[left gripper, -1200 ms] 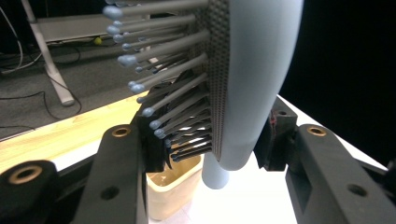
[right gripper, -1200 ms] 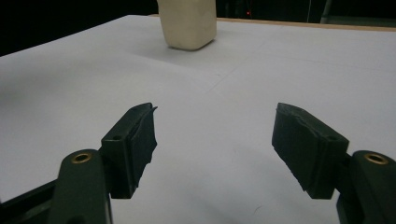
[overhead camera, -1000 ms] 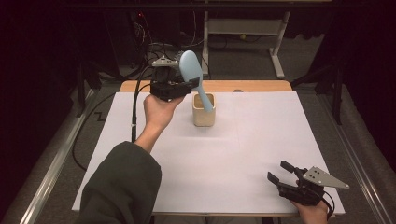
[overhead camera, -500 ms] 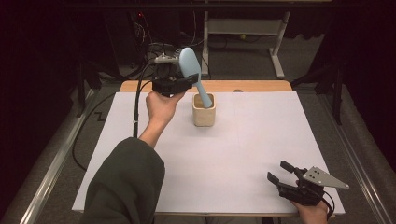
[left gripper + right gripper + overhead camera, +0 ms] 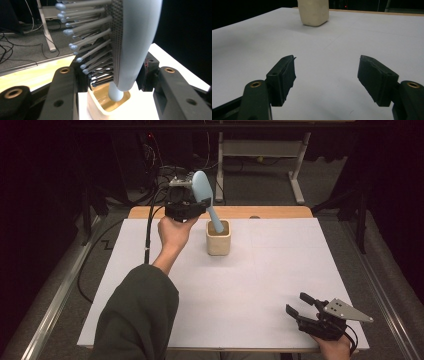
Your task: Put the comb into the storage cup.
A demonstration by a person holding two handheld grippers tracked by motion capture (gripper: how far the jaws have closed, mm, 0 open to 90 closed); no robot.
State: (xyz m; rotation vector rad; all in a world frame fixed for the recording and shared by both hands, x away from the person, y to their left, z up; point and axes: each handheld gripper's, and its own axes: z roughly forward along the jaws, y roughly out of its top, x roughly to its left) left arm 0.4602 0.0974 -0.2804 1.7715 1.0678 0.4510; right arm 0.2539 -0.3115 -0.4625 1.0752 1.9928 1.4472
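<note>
A light blue hairbrush (image 5: 202, 187) stands handle-down in a cream cup (image 5: 218, 242) at the back middle of the table, its head tilted to the left. My left gripper (image 5: 196, 206) is raised beside the cup and shut on the brush head. In the left gripper view the hairbrush (image 5: 140, 37) sits between the jaws, bristles against one pad and its smooth back against the other, with the cup (image 5: 100, 110) below. My right gripper (image 5: 296, 302) rests open at the front right corner, holding nothing. In the right gripper view that gripper (image 5: 327, 72) points at the distant cup (image 5: 313, 12).
A white sheet (image 5: 250, 290) covers the table, with a strip of wood (image 5: 270, 212) showing at the far edge. The left gripper's black cable (image 5: 147, 235) trails off the left side. A white desk frame (image 5: 297, 175) stands on the floor behind.
The left hand has shifted slightly back and left, and the brush head has tilted with it. The right gripper has stayed still.
</note>
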